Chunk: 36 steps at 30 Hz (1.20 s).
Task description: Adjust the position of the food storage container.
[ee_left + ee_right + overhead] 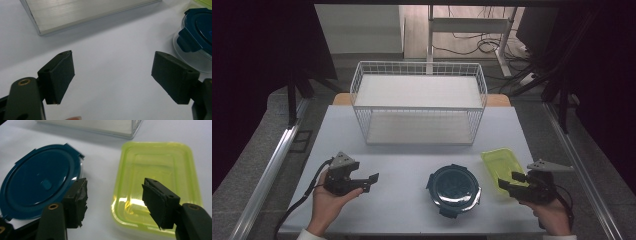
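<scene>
A round clear container with a dark blue clip lid [454, 189] [197, 30] [40, 187] stands at the front middle of the white table [407, 165]. To its right lies a shallow yellow-green rectangular container [499, 162] [155, 165]. My right gripper [508, 181] [115, 197] is open at that container's near edge: one jaw sits over its inside, the other over the table between the two containers, and neither pad presses on it. My left gripper [371, 183] [112, 75] is open over bare table at the front left, pointing toward the blue-lidded container.
A white wire basket rack [419, 107] [75, 12] [100, 126] with two levels stands at the back middle of the table. Bare tabletop lies between it and the containers. Beyond the table are a desk frame and cables on the floor.
</scene>
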Each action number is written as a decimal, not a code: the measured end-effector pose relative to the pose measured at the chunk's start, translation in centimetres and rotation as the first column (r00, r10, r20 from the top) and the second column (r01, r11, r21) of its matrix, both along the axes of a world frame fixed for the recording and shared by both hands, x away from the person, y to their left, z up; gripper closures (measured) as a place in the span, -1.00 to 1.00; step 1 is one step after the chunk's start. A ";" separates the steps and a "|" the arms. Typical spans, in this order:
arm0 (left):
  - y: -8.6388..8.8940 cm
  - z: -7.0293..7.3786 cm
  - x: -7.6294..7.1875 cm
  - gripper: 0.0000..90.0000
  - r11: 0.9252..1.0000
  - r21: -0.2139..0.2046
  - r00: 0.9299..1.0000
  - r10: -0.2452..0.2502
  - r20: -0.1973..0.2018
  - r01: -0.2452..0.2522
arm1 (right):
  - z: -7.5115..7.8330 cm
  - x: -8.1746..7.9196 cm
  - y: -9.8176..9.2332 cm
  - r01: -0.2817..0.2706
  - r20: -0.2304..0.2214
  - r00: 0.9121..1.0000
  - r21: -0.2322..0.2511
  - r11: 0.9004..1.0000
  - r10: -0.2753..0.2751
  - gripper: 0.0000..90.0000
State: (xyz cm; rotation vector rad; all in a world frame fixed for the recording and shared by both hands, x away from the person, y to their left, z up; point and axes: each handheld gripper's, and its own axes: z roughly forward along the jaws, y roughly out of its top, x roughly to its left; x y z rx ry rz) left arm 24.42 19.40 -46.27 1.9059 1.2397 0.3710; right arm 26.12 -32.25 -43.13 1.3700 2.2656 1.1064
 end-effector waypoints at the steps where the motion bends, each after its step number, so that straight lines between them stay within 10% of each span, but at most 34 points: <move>1: 0.0 0.0 0.0 -0.60 1.000 0.000 1.000 -0.004 -0.004 0.004 | 0.0 -0.5 0.3 -0.015 -0.005 1.000 -0.010 1.000 0.015 -0.13; 19: -0.3 -0.4 0.1 -0.60 1.000 0.013 1.000 -0.017 -0.022 0.017 | -1.4 -1.0 3.7 -0.136 -0.128 0.984 -0.093 0.986 0.124 0.89; 36: -0.6 -0.6 0.1 -0.59 0.999 0.020 0.999 -0.029 -0.030 0.029 | -3.4 0.1 6.3 -0.111 -0.179 0.981 -0.216 0.970 0.072 0.98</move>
